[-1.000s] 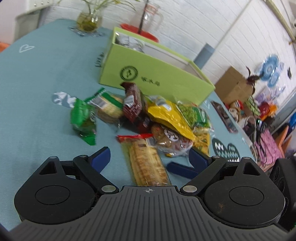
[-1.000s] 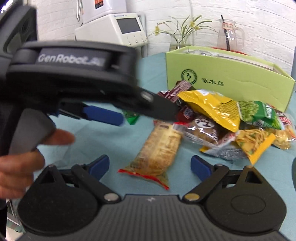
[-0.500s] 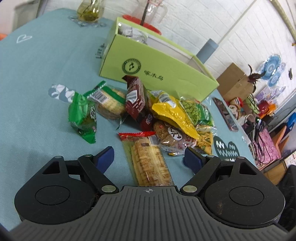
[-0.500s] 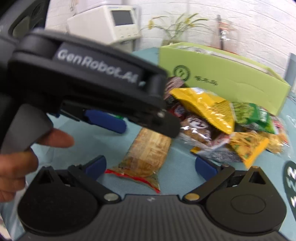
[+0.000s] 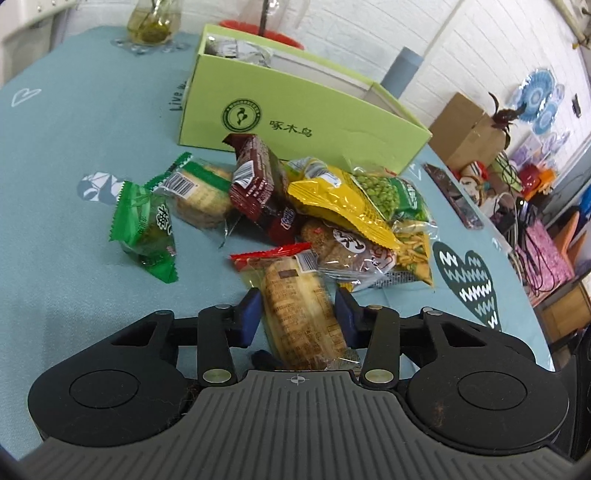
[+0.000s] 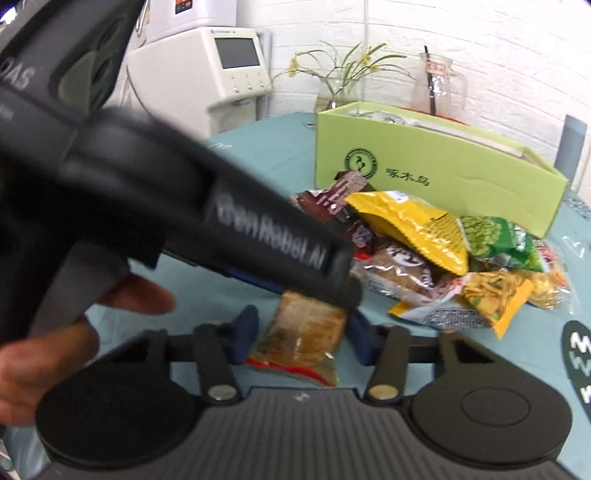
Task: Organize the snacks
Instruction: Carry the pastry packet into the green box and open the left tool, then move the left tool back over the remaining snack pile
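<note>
A pile of snack packets lies on the teal table in front of an open green box point(image 5: 295, 110). The nearest is a clear-wrapped cracker packet with a red end point(image 5: 295, 306). My left gripper point(image 5: 298, 314) is shut on this cracker packet, a blue pad against each side. My right gripper point(image 6: 301, 338) has narrowed around the same packet's other end point(image 6: 303, 336), but its pads do not clearly touch it. The left gripper's black body point(image 6: 221, 221) crosses the right wrist view.
Other packets: green candy point(image 5: 144, 229), round biscuits point(image 5: 199, 195), dark red bar point(image 5: 258, 177), yellow bag point(image 5: 343, 203), green peas point(image 5: 391, 192). A vase point(image 5: 153, 22) and a jug point(image 6: 437, 88) stand behind the box. A white appliance point(image 6: 221, 74) is beyond the table.
Both grippers moved forward onto the cracker packet. The left jaws closed onto its sides. The right jaws narrowed around its other end.
</note>
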A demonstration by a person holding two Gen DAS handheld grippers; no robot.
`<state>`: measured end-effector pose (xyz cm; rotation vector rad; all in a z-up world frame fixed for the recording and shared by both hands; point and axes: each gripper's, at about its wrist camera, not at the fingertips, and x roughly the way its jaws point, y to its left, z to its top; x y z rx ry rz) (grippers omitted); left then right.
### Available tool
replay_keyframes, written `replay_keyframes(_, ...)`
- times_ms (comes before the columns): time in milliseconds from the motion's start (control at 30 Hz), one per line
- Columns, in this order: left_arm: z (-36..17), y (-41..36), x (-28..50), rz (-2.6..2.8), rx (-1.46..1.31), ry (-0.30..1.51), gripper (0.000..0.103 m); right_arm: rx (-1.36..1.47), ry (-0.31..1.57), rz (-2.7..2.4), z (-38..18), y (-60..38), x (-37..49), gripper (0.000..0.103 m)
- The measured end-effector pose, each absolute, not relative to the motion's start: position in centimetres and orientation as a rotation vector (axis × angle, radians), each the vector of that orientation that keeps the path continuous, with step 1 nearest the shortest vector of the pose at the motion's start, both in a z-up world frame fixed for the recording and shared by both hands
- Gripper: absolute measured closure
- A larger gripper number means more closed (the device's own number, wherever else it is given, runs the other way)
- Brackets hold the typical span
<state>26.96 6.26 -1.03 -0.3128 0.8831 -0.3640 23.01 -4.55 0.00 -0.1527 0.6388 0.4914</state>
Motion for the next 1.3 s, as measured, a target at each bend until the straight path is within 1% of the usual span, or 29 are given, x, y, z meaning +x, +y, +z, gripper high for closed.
replay_keyframes(33,-0.9,6.2,26.9,-0.367,-0.324,0.892,0.082,-0.141,0.641,0.495,0.2,-4.9,23.0,0.055)
replay_keyframes(100,0.0,6.4,26.5,-0.375,-0.357,0.888,0.082,-0.135,0.622,0.501,1.2,-5.6,22.5,0.056)
replay_keyframes(300,5.7,6.2,26.9,-0.377,-0.379,0.786,0.081,-0.152,0.466,0.535,5.8,-7.1,22.5,0.055)
replay_keyframes(400,8.2,4.9,30.0,-0.364,-0.346,0.752,0.081,-0.168,0.411,0.542,7.6,-8.0,25.4,0.054)
replay_keyframes(533,10.8,2.3,36.7,-0.383,-0.301,0.736,0.081,-0.151,0.378,0.509,9.7,-10.3,31.6,0.054)
replay_keyframes(700,11.1,-1.0,45.6,-0.389,-0.287,0.755,0.081,-0.089,0.421,0.471,10.7,-13.0,40.0,0.054)
replay_keyframes(867,8.0,-2.2,51.3,-0.366,-0.286,0.816,0.081,-0.09,0.512,0.457,8.6,-13.5,45.8,0.054)
replay_keyframes(933,6.4,-2.1,52.5,-0.364,-0.286,0.839,0.079,-0.086,0.552,0.459,7.5,-14.4,47.2,0.05)
replay_keyframes(967,5.7,-2.0,52.9,-0.368,-0.285,0.843,0.077,-0.085,0.564,0.461,6.8,-14.3,47.6,0.046)
replay_keyframes(1000,5.3,-1.9,53.1,-0.373,-0.28,0.842,0.068,-0.082,0.57,0.466,6.4,-14.3,47.7,0.036)
replay_keyframes(1033,5.1,-1.8,53.1,-0.374,-0.275,0.838,0.065,-0.083,0.568,0.471,6.2,-14.2,47.7,0.029)
replay_keyframes(1067,5.1,-1.7,53.0,-0.371,-0.272,0.829,0.062,-0.094,0.561,0.468,5.9,-14.2,47.3,0.028)
replay_keyframes(1133,6.1,-1.1,52.0,-0.373,-0.283,0.793,0.059,-0.1,0.529,0.462,6.4,-14.6,46.7,0.025)
replay_keyframes(1167,6.9,-0.7,51.2,-0.384,-0.293,0.764,0.055,-0.092,0.503,0.461,7.2,-14.9,45.3,0.023)
replay_keyframes(1200,7.9,-0.3,50.2,-0.393,-0.299,0.733,0.047,-0.086,0.475,0.455,7.9,-15.3,44.2,0.016)
replay_keyframes(1233,8.9,0.0,49.1,-0.398,-0.297,0.699,0.043,-0.082,0.441,0.45,8.6,-15.8,42.8,0.006)
replay_keyframes(1267,9.9,0.4,47.6,-0.399,-0.291,0.661,0.037,-0.078,0.404,0.445,8.9,-16.6,41.7,0.005)
replay_keyframes(1300,10.7,0.7,46.2,-0.4,-0.286,0.631,0.034,-0.074,0.381,0.443,9.3,-17.1,40.1,0.005)
